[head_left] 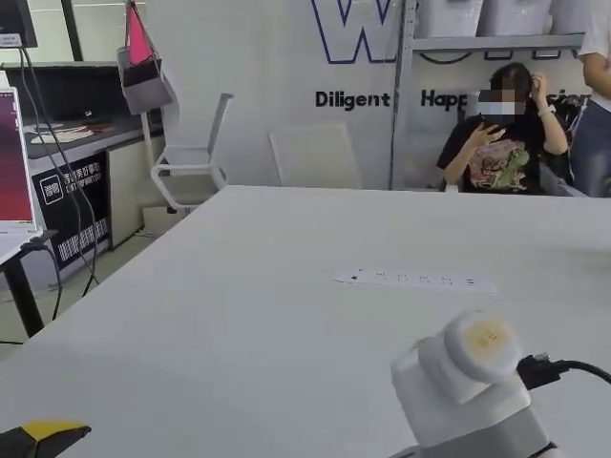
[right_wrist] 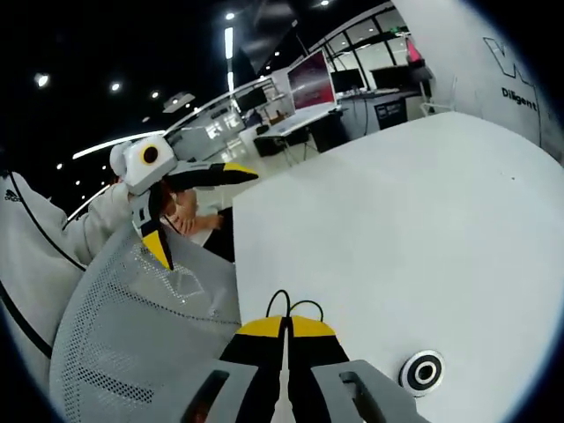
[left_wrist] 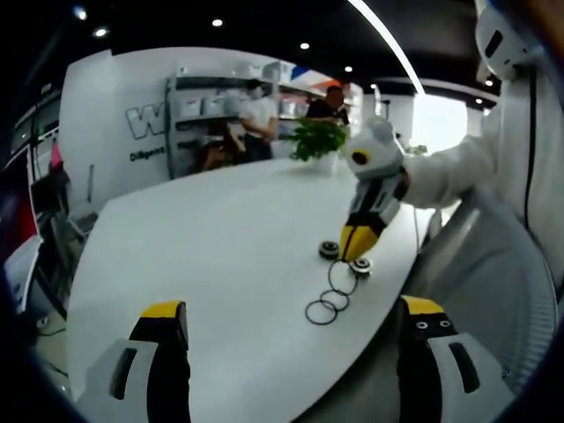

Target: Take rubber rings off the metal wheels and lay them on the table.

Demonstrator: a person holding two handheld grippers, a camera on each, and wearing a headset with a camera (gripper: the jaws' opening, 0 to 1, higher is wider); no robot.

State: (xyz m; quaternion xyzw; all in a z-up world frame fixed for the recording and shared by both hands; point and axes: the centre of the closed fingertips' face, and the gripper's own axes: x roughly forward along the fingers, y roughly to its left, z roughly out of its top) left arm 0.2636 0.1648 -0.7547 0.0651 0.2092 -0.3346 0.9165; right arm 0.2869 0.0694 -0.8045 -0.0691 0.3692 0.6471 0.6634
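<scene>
Wide apart stood the left tongs [left_wrist: 291, 308], both jaws spread over the table [left_wrist: 220, 238] edge and holding nothing, touching nothing. The right tongs [right_wrist: 284, 324] had their yellow tips pressed together, pinching a ring [right_wrist: 280, 301] whose thin black arc rose straight out of the seam between them.

The left gripper view gave the whole layout: the right tongs reaching in from the right, tips down on the top of the largest ring, with two smaller rings overlapping just beside it near the table edge. That made three rings in all. Two wheels [left_wrist: 329, 249] sat by those tips, one on either side, both on the table.

The right gripper view showed two ring arcs at its own tips and one wheel off to the lower right, well apart from the tips. It also caught the left tongs from the front, jaws splayed, above a mesh chair [right_wrist: 150, 326].

The head view showed a power strip [head_left: 415, 280] lying flat farther out on the table, and a seated person [head_left: 496, 143] beyond the far edge.
</scene>
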